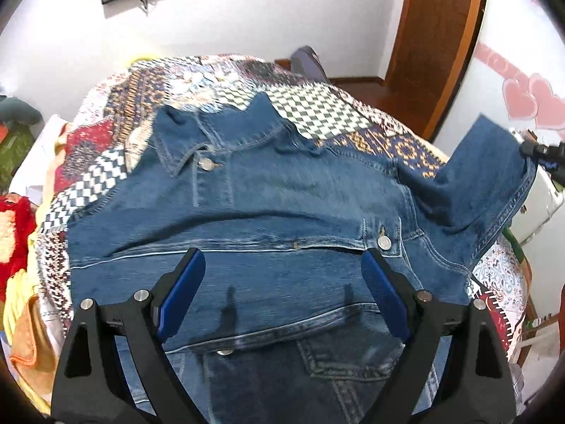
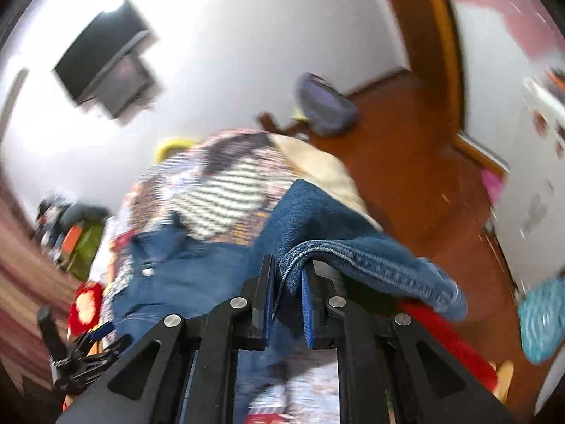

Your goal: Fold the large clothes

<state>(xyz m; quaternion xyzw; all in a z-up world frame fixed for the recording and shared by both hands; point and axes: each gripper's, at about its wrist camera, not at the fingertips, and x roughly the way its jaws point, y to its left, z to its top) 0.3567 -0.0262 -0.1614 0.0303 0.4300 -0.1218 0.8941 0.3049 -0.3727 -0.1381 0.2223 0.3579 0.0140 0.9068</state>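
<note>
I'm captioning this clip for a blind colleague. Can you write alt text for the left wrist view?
A blue denim jacket lies spread, collar away from the camera, on a patchwork bedspread, with the open left tongs hovering over its lower front. At the right edge, the right tongs hold one sleeve lifted off the bed.

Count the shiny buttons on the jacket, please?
3. One under the collar, one right of the placket, one low near the hem of the denim jacket. Folds may hide others.

My left view is bright and mostly sharp, though the white wall [image 1: 247,17] glares at twelve o'clock. My right view smears with motion blur everywhere. Both bend strongly and darken toward the rims.
</note>
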